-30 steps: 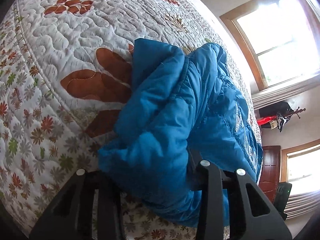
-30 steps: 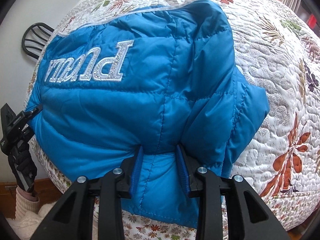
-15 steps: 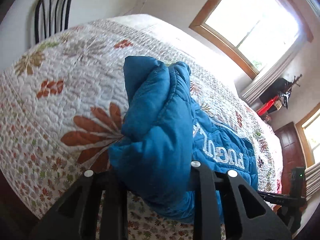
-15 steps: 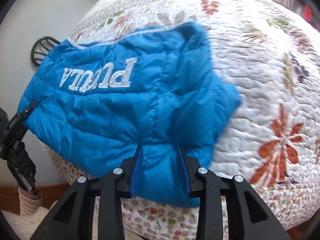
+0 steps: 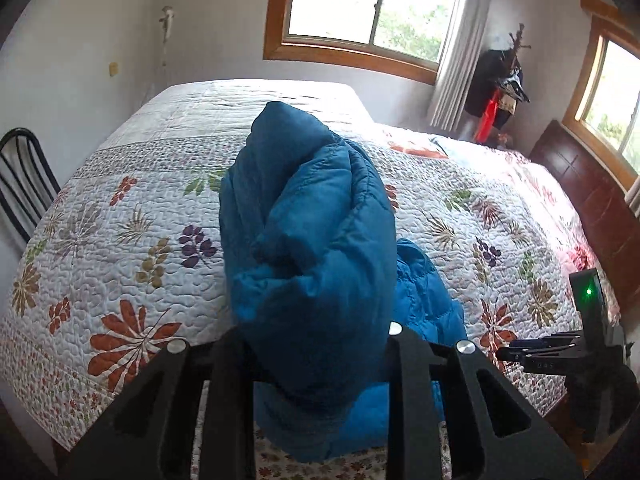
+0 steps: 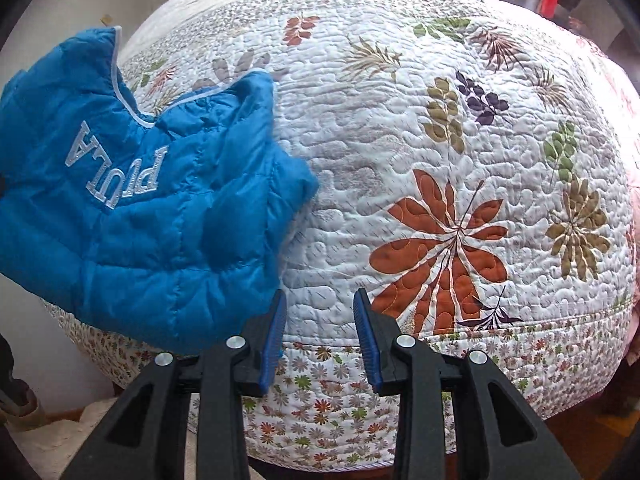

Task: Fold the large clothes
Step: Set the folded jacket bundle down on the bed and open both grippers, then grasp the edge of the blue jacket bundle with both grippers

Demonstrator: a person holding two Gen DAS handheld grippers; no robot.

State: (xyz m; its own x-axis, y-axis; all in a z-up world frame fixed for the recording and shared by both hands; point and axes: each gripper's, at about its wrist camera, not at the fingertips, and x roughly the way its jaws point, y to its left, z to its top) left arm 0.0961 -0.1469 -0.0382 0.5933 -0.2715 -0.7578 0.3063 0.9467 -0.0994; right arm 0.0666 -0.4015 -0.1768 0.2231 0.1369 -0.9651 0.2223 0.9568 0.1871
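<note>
Left tongs (image 5: 316, 360): closed on a thick bunch of the jacket (image 5: 308, 248), which fills the gap between the jaws and rises in front of the lens as a padded blue roll. Right tongs (image 6: 320, 332): spread, with nothing between the blue pads (image 6: 274, 336); only the quilt (image 6: 420, 140) shows in the gap. In the right wrist view the jacket lies to the left of these tongs, at the near left corner of the bed (image 5: 608, 204), with its near hem hanging just over the near edge. The white lettering (image 6: 116, 168) faces up and reads upside down from this side. A pale-trimmed edge (image 6: 116, 64) on the far side is lifted clear of the quilt. In the left wrist view a lower part of the jacket rests on the bed to the right of the raised bunch, and the right tongs appear at the right edge, apart from the fabric. Task status, as a judgement: folding is under way. One side is gathered and raised for carrying across the body; no finished flat fold is visible. Remaining work probably includes laying the raised part down, folding the rest over and flattening the bundle. Beyond the jacket the quilt is bare to the far edge. Farther back stand a chair (image 5: 24, 184) at left, a window (image 5: 368, 4) and a coat rack (image 5: 504, 80) at right.
</note>
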